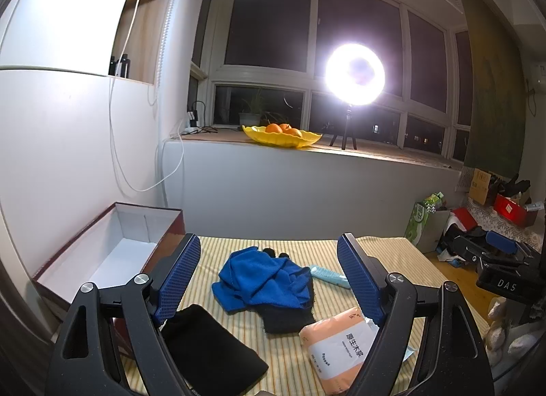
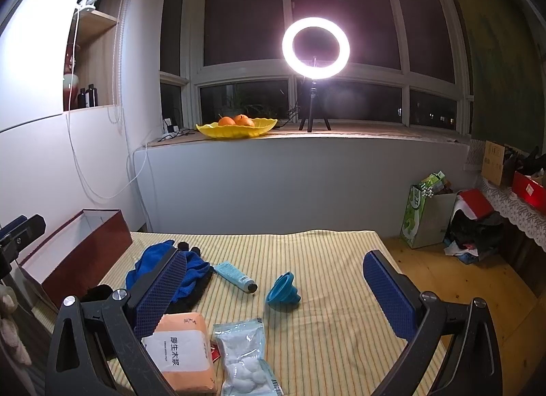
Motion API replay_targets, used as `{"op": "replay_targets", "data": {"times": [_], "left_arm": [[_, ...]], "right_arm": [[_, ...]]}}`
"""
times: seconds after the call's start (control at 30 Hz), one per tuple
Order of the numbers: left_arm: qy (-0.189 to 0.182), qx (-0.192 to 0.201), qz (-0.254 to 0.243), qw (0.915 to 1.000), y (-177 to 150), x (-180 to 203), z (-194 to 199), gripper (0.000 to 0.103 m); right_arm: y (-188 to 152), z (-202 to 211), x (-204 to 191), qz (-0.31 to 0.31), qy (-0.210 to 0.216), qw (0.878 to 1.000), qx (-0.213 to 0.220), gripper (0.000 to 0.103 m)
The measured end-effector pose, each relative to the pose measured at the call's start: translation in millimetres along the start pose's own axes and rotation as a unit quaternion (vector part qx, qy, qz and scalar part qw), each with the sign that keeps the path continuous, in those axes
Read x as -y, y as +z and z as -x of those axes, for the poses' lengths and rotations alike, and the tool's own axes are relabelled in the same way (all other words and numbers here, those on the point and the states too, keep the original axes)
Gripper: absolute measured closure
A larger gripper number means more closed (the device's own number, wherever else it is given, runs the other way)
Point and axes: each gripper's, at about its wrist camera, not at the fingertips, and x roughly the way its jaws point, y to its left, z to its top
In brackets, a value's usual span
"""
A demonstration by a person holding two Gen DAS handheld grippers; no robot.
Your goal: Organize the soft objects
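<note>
Crumpled blue towel (image 1: 262, 276) draped over black glove (image 1: 288, 317), left gripper (image 1: 269, 280) and right gripper (image 2: 276, 293) both spread apart, empty

The blue towel (image 1: 262, 276) hides most of the black glove (image 1: 290, 314) under it. In the right wrist view the left finger (image 2: 160, 290) covers part of the towel. The bottom edge cuts the tissue pack (image 1: 338, 348) and the cotton ball bag (image 2: 245, 358).

Box (image 2: 73, 252) at table's (image 2: 324, 293) left edge; towel (image 1: 262, 280) beside it, seemingly atop a glove (image 1: 290, 317); funnel (image 2: 283, 290) further right.
</note>
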Motion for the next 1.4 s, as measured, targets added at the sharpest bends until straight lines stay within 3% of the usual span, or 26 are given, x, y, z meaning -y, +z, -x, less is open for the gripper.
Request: {"op": "replay_targets", "data": {"times": [1.4], "left_arm": [[-0.004,-0.017,0.007,0.9998,-3.7,-0.4,-3.7,0.021]], "right_arm": [[-7.1,-6.3,-0.5,-0.003,0.006,1.000,-0.025,0.001]]}}
